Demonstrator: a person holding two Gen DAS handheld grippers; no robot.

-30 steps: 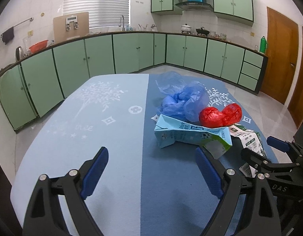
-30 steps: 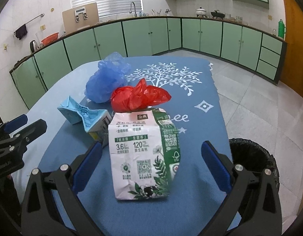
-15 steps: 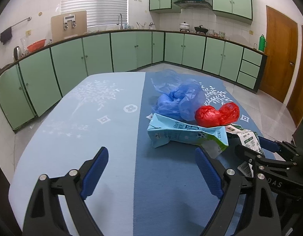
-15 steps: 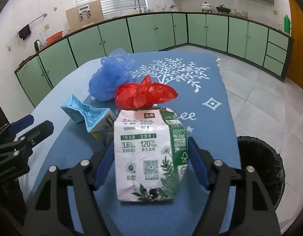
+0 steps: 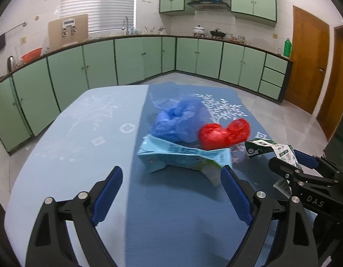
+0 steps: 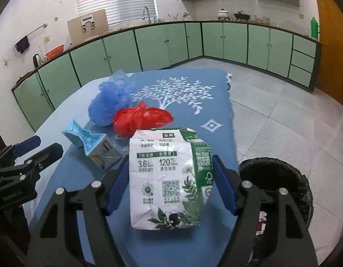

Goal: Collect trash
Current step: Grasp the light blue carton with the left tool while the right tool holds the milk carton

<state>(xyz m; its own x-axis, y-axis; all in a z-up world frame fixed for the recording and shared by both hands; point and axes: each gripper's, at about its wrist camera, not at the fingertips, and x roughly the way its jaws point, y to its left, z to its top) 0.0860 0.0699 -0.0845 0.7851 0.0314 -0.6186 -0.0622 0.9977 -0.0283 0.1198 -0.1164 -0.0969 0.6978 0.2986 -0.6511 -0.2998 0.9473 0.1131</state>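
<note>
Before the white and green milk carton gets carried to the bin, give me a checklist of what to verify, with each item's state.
1. Right gripper jaws pressed on both sides of the crumpled white and green milk carton: ok.
2. Carton clear of the blue tablecloth: cannot tell; its bottom edge sits close above the cloth.
3. Black-lined trash bin open and beside the table on the floor: ok.
4. Red plastic bag and crushed light blue carton free of the held carton: ok, both lie apart from it.
5. Left gripper open, nothing between its jaws, out of the path to the bin: ok.
</note>
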